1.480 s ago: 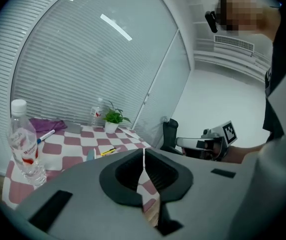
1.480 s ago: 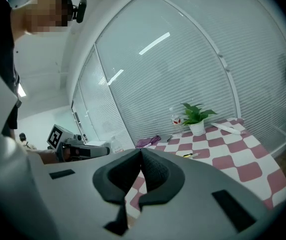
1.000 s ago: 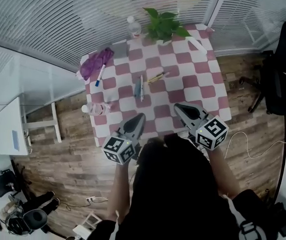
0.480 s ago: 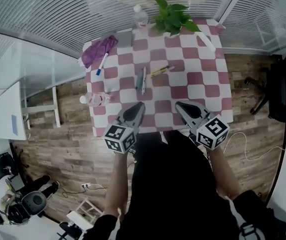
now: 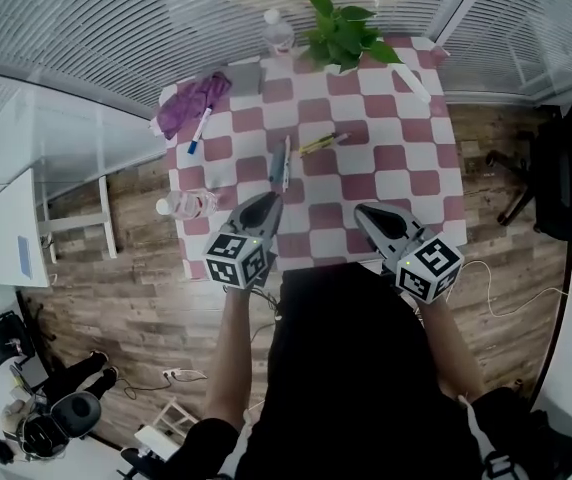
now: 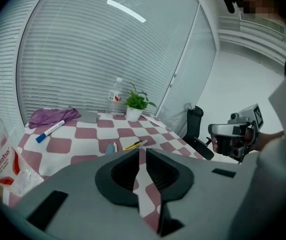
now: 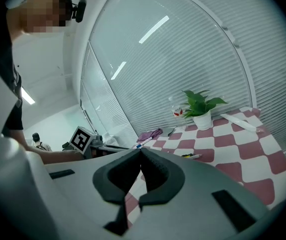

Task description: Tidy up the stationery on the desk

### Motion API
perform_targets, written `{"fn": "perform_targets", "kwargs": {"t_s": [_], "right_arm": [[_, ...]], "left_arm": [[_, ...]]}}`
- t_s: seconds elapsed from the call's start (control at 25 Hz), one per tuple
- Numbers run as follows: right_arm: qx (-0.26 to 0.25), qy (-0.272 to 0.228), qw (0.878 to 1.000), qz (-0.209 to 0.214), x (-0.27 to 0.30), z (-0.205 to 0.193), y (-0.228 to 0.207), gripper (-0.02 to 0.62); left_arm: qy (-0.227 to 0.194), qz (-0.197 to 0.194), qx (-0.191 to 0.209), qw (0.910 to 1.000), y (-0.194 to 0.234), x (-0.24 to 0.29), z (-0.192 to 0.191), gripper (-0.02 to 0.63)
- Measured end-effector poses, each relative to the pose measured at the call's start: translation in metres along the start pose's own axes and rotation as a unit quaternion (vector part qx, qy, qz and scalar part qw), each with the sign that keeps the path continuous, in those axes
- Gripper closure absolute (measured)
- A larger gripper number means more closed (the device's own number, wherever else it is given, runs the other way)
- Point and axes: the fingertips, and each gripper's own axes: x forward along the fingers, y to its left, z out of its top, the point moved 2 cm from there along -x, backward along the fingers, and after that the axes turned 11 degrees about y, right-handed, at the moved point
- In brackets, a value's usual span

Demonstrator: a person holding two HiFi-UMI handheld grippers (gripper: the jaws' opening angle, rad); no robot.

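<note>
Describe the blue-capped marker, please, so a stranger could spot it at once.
Find the pink-and-white checked table and its far left corner, where a purple cloth lies. The marker lies at that cloth's near edge, away from the pens mid-table. It alone is thick and white with a blue cap.
</note>
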Motion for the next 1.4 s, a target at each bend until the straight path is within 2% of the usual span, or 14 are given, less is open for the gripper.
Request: {"fn": "perform_targets", "kwargs": {"t_s": [0.4,0.44,0.52,0.8,1.12,1.4], "right_arm": [[0.010,0.023,1.000,-0.015,0.011,-0.003,-0.002,0.574],[0.012,0.027,0.999,-0.015,0.013,-0.004,-0.002,0.575],[0.013,0.035,0.999,-0.015,0.016,-0.005,-0.003,0.575],[0.018,0.052,0.998,-0.020,0.024,-0.006,-0.002,0.574],[0.024,0.067,0.997,-0.035,0.025,-0.009,-0.009,0.575],[0.039,0.073,0.995,-0.047,0.023,-0.015,-0.013,0.575]], "left_arm": [[0.020,0.006,-0.030,0.9993,0.043,0.033,-0.004,0.562],[0.022,0.008,-0.032,0.9992,0.047,0.036,-0.004,0.553],[0.027,0.010,-0.033,0.9990,0.054,0.043,-0.004,0.493],[0.055,0.015,-0.036,0.9977,0.076,0.065,-0.011,0.443],[0.078,0.023,-0.054,0.9953,0.097,0.093,-0.021,0.425],[0.104,0.021,-0.053,0.9929,0.103,0.108,-0.030,0.423]]}}
